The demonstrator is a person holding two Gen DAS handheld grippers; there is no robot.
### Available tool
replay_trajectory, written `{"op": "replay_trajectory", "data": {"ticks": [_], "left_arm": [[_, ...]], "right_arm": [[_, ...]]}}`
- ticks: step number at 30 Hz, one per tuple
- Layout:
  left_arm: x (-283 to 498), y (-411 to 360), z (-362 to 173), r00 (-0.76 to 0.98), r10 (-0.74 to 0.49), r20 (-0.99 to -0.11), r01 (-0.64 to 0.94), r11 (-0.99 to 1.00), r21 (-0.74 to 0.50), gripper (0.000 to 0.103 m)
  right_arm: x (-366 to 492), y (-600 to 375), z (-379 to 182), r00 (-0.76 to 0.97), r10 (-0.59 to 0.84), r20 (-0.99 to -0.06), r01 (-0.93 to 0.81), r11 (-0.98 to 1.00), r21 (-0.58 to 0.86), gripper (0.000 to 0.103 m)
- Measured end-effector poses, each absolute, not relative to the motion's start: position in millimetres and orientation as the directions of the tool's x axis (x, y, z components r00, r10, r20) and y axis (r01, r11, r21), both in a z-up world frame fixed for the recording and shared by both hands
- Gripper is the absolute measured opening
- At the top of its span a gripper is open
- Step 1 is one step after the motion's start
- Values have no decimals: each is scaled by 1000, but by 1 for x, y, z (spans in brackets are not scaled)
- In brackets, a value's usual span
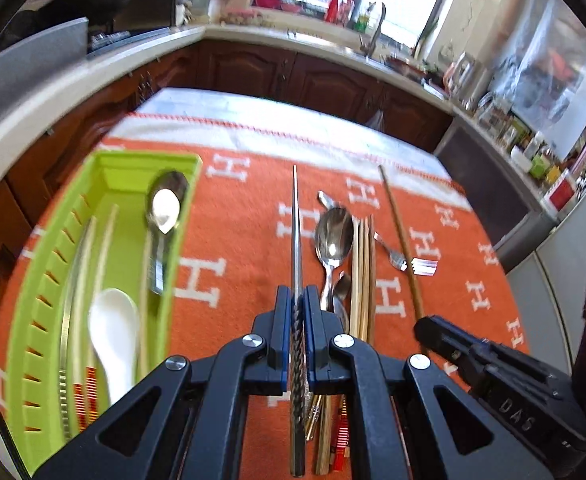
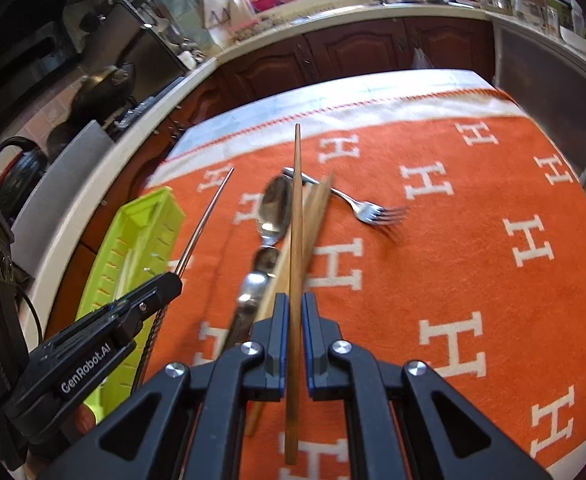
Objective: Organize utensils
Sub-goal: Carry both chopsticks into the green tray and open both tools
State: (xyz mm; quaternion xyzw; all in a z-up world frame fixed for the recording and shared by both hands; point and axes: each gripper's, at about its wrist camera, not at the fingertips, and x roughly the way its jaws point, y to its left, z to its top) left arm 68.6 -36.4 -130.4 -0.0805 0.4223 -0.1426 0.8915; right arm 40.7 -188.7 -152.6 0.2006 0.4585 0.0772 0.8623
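My left gripper [image 1: 297, 296] is shut on a metal chopstick [image 1: 296, 220] with a twisted handle, held above the orange cloth. My right gripper [image 2: 295, 304] is shut on a brown wooden chopstick [image 2: 295, 208]; it also shows in the left wrist view [image 1: 399, 236]. A green utensil tray [image 1: 105, 168] lies at the left and holds a metal spoon [image 1: 165, 208], a white spoon [image 1: 113, 332] and several chopsticks. On the cloth lie a metal spoon [image 1: 333, 236], light wooden chopsticks [image 1: 363, 272] and a fork [image 1: 409, 262].
The orange cloth with white H letters [image 2: 473, 220] covers the table. Behind it runs a counter with dark wooden cabinets [image 1: 293, 68] and a cluttered windowsill. A stove with a pan [image 2: 105, 80] stands at the left.
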Motion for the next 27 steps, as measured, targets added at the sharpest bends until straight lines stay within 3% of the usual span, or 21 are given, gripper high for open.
{"op": "replay_trajectory", "data": {"ticks": [7,19,22,24,27], "left_arm": [[44,12,-90,681,-247,-689,124,967,-225,4],[36,99,-119,618,-68,-783,-59,989,-133,4],[35,107,-124,611,-55,-789,-76,989,-128,16],[33,110,-124,627,-65,-776,-83,985,-150,34],[29,112,-121,665,-55,-745,-93,983,-155,49]], "right_arm": [[48,-148,-124,541,447,-712,-84,871,483,6],[67,-58,-137,384,617,-687,-168,778,605,6],[70,-43,-146,355,628,-693,-159,771,617,7],[73,-37,-151,335,630,-701,-150,770,620,7],[76,-26,-158,310,629,-713,-148,773,617,7]]}}
